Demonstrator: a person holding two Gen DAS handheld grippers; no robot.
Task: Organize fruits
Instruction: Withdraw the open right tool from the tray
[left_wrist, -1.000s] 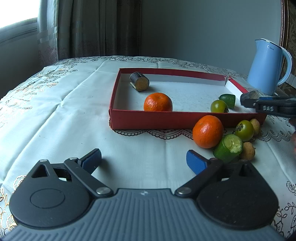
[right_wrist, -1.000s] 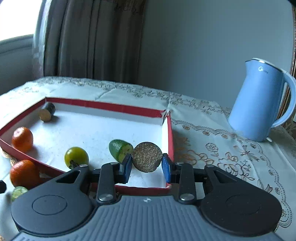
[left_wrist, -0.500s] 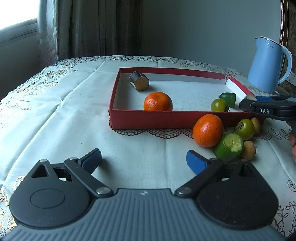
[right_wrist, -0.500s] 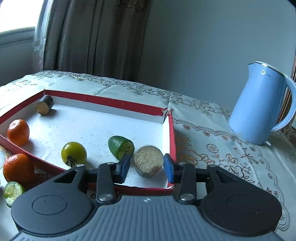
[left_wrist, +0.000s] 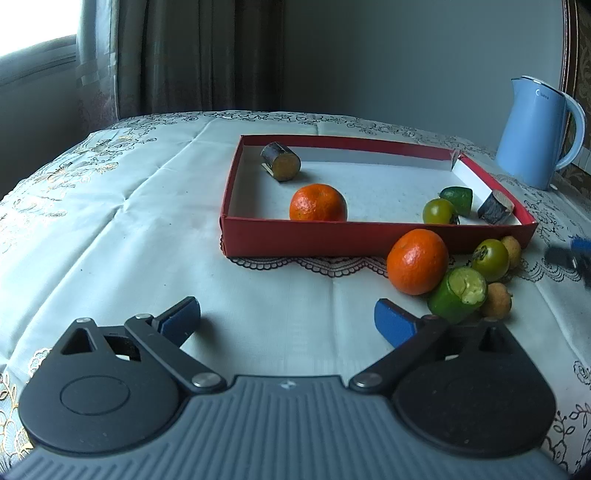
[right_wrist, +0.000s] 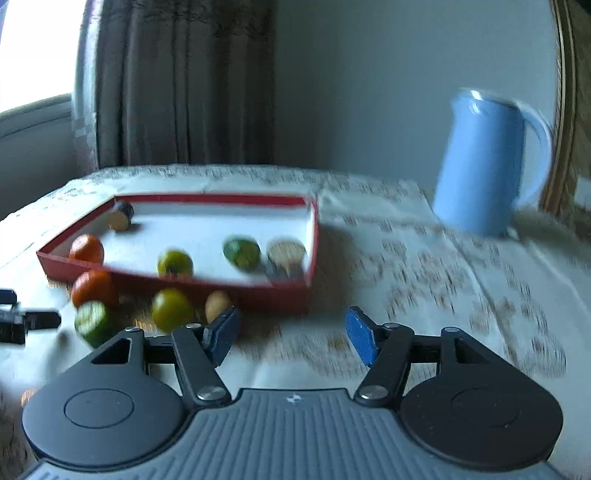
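Near box's (left_wrist: 369, 236) front right corner, on desk (left_wrist: 147, 229): loose fruit pile (right_wrist: 155, 306). Right hand-held gripper (right_wrist: 291, 332) released, jaws just opened, nothing between; pile lies left-ahead. Left hand-held gripper (left_wrist: 286, 317) also released, empty; cucumber piece (left_wrist: 458, 295) just right of it, nearer.

The table (left_wrist: 110, 229) has a pale embroidered cloth over it, creased down the middle. A red tray (left_wrist: 332, 240) sits toward the far right part on a dark lace doily (left_wrist: 314, 263). A blue kettle (left_wrist: 532, 133) stands at the far right corner. Just in front of the tray's near right corner there's a loose bunch right on the cloth: an orange (left_wrist: 417, 261), a green tomato (left_wrist: 490, 259), a cut green piece (left_wrist: 458, 294) and two small tan fruits (left_wrist: 496, 304).
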